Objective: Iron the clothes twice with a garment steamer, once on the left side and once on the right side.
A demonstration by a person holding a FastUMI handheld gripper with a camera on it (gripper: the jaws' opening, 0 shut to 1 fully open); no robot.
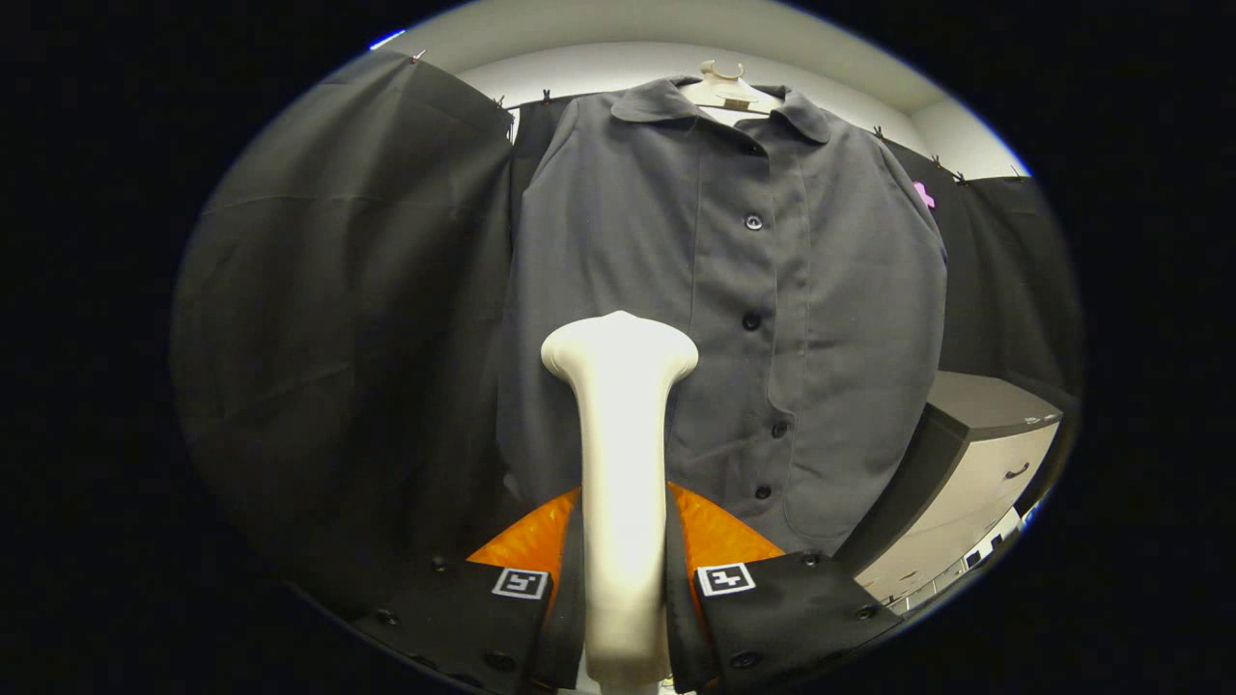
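Gripper (623, 569) clamps steamer (620, 463) facing unlabelled shirt (821, 319).

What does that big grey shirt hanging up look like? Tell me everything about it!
The grey shirt hangs on a pale hanger in front of the black cloth wall, facing the gripper. It looks like plain woven cloth, with a flat collar, a buttoned front with dark buttons, and a few soft creases. The gripper's fingers are shut on the white garment steamer, whose wide head stands up in front of the shirt's lower half; I cannot tell if it touches.
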